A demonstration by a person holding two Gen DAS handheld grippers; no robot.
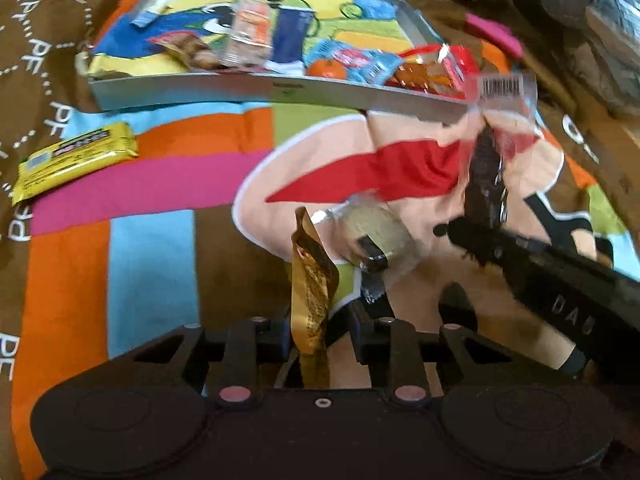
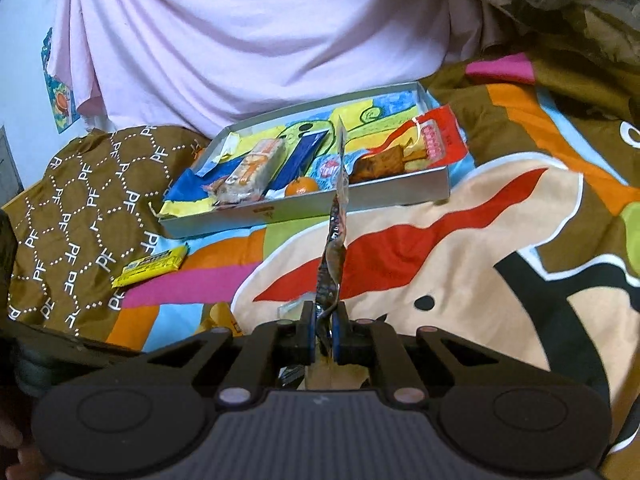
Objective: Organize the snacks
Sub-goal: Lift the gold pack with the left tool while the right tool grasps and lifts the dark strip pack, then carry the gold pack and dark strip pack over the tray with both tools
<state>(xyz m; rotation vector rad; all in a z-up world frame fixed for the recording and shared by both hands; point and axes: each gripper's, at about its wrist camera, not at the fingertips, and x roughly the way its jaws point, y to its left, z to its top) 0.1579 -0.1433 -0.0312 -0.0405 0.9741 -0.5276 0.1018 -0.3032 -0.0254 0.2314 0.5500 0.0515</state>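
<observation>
In the left wrist view my left gripper (image 1: 328, 268) is shut on a gold packet (image 1: 310, 300) that stands on edge between its fingers. A clear-wrapped pale round cake (image 1: 376, 228) lies just beyond, against the right finger. My right gripper (image 1: 520, 256) reaches in from the right, shut on a dark snack in clear wrap (image 1: 486, 176) with a barcode on top. The right wrist view shows that gripper (image 2: 325, 312) pinching the wrapper (image 2: 332, 264) edge-on, raised in front of the grey tray (image 2: 320, 204). The tray (image 1: 280, 90) holds several snacks.
A yellow bar (image 1: 76, 160) (image 2: 154, 266) lies on the colourful blanket, left of the tray. Inside the tray are a mandarin (image 2: 301, 187), a blue packet (image 2: 304, 152) and a red packet (image 2: 432, 140). Pink cloth (image 2: 260, 40) hangs behind the tray.
</observation>
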